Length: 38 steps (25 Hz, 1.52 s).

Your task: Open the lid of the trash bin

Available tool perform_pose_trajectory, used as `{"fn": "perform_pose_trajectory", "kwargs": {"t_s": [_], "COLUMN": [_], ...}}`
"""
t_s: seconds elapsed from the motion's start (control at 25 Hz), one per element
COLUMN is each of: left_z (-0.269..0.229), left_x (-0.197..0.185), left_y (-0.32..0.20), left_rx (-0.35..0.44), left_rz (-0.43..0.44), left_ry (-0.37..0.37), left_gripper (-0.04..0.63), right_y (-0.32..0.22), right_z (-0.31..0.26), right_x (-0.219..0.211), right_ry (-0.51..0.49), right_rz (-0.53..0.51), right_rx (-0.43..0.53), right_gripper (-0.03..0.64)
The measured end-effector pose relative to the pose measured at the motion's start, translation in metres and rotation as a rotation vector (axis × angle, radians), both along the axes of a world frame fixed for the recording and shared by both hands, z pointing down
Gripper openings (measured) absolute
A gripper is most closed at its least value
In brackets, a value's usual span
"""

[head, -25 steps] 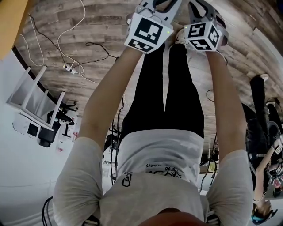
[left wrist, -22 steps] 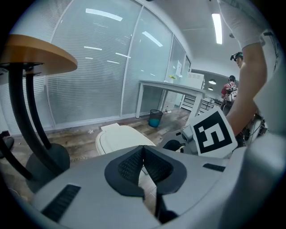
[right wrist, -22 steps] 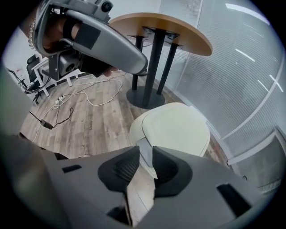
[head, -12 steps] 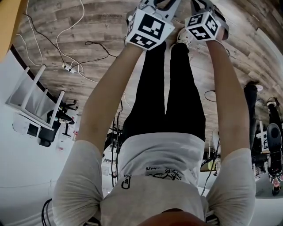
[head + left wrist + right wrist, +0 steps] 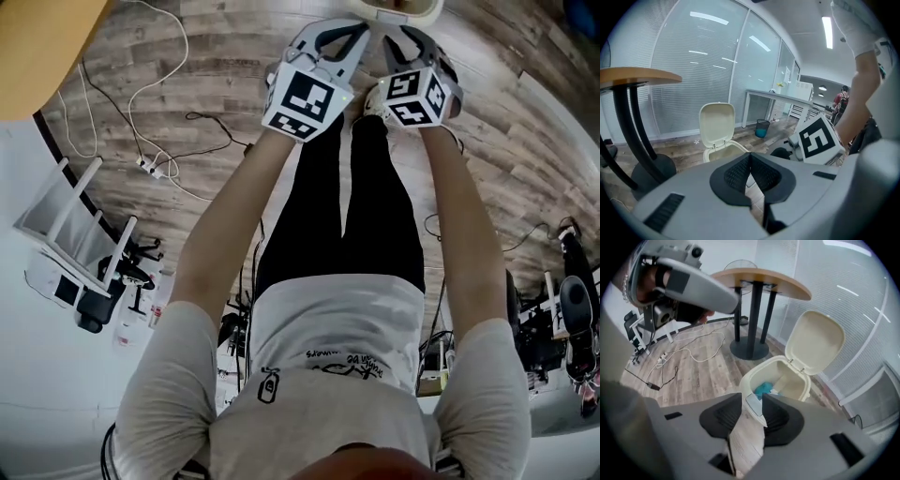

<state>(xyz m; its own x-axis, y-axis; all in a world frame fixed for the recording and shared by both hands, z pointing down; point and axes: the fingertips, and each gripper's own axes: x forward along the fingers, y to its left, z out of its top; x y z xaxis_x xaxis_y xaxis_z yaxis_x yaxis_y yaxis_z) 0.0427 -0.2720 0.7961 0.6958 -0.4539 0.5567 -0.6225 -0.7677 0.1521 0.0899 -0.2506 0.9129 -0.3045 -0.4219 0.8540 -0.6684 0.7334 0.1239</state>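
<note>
The cream trash bin (image 5: 780, 380) stands on the wood floor with its lid (image 5: 816, 341) swung up and back. A blue-green scrap (image 5: 764, 389) lies inside. My right gripper (image 5: 752, 397) hovers just in front of the bin's front edge. Its jaws have just been opening and stand apart with nothing between them. My left gripper (image 5: 750, 155) is beside it, its tips touching, with the bin (image 5: 723, 149) and raised lid (image 5: 717, 124) beyond. In the head view both grippers (image 5: 349, 30) (image 5: 409, 34) point at the bin's rim (image 5: 398, 11) at the top edge.
A round wooden table (image 5: 759, 280) on a black pedestal stands just left of the bin. Cables (image 5: 150, 141) trail over the floor and a white chair (image 5: 75, 216) lies further left. A small dark waste basket (image 5: 762, 127) stands by a glass partition.
Both marker cubes sit a little lower in the head view than before. The bin's cream rim now shows at the top edge, where it was out of view.
</note>
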Motion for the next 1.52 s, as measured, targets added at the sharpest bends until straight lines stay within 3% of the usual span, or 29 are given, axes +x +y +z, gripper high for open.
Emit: {"fn": "perform_pose_trajectory", "kwargs": {"t_s": [0.48, 0.72, 1.32, 1.52], "left_z": [-0.146, -0.226, -0.420, -0.464], "left_x": [-0.009, -0.005, -0.016, -0.018], "left_y": [0.011, 0.022, 0.046, 0.057], "left_rx": [0.061, 0.061, 0.225, 0.239], "left_rz": [-0.096, -0.124, -0.148, -0.156], "left_ry": [0.120, 0.194, 0.290, 0.333], "left_gripper": [0.017, 0.015, 0.015, 0.015], "right_y": [-0.018, -0.015, 0.021, 0.031], "right_z": [-0.202, -0.297, -0.484, -0.538], "right_x": [0.033, 0.042, 0.050, 0.045], "right_ry": [-0.226, -0.360, -0.469, -0.489], "right_rz": [0.217, 0.322, 0.340, 0.315], "right_rx": [0.180, 0.205, 0.314, 0.384], "right_gripper": [0.071, 0.056, 0.020, 0.013]}}
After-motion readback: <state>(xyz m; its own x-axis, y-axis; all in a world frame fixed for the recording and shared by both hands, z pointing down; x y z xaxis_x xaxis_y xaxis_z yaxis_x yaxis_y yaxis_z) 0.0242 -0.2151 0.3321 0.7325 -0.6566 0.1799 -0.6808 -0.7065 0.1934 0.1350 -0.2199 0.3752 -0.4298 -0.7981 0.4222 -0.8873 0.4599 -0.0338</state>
